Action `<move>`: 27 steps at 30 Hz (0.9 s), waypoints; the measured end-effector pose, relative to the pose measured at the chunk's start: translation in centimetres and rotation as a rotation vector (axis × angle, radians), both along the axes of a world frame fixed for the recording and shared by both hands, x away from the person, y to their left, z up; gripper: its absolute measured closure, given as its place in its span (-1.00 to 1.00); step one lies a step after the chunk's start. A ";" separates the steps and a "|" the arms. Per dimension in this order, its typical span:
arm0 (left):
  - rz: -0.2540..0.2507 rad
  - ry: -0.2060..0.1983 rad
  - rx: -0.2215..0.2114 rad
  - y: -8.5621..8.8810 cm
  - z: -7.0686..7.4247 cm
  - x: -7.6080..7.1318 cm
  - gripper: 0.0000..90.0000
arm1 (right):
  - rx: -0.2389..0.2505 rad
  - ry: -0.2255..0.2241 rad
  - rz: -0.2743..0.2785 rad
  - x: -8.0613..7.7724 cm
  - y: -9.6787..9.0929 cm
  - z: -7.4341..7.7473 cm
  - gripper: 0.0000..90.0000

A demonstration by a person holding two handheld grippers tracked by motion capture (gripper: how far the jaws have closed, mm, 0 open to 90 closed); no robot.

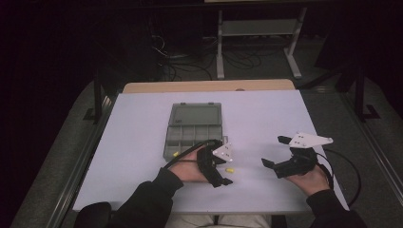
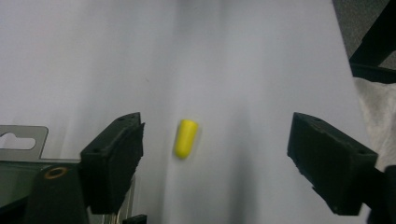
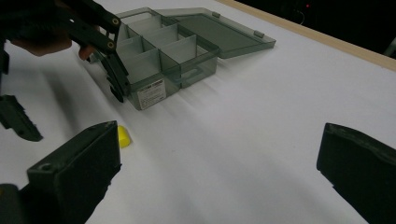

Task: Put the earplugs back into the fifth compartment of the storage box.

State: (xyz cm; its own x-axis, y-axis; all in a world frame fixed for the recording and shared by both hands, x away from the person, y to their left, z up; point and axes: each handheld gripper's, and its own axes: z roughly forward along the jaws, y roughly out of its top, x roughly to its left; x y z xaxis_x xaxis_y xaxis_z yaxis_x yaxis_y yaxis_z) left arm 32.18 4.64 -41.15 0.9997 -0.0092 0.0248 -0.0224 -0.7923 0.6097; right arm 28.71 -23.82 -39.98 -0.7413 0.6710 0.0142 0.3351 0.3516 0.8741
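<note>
Left gripper view: yellow capsule (image 2: 186, 138) flat on white table (image 2: 261, 56), between the spread jaws of left gripper (image 2: 229, 154), nearer one, touching neither. Ungripped. Right gripper (image 3: 217, 172) released, empty, well apart from capsule.

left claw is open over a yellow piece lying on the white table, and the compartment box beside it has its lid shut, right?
Not quite: the compartment box has its lid open, folded back flat behind the compartments, as the right gripper view shows. The rest holds: the left claw is open, with the yellow piece lying on the white table between its jaws, untouched.
</note>
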 end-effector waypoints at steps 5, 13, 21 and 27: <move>-0.002 0.007 0.008 -0.3 -0.5 0.4 -0.37 | 0.004 -0.001 0.000 0.0 0.0 0.0 -1.00; -0.013 -0.008 0.027 -1.1 -1.1 0.6 -0.05 | 0.004 -0.001 0.002 0.0 0.0 0.0 -1.00; 0.001 -0.013 0.051 -1.5 -1.6 1.0 0.24 | 0.007 -0.001 0.001 0.0 0.0 0.1 -1.00; 0.013 -0.015 0.075 -1.5 -1.8 1.2 0.51 | 0.010 -0.003 0.002 0.0 -0.1 0.1 -1.00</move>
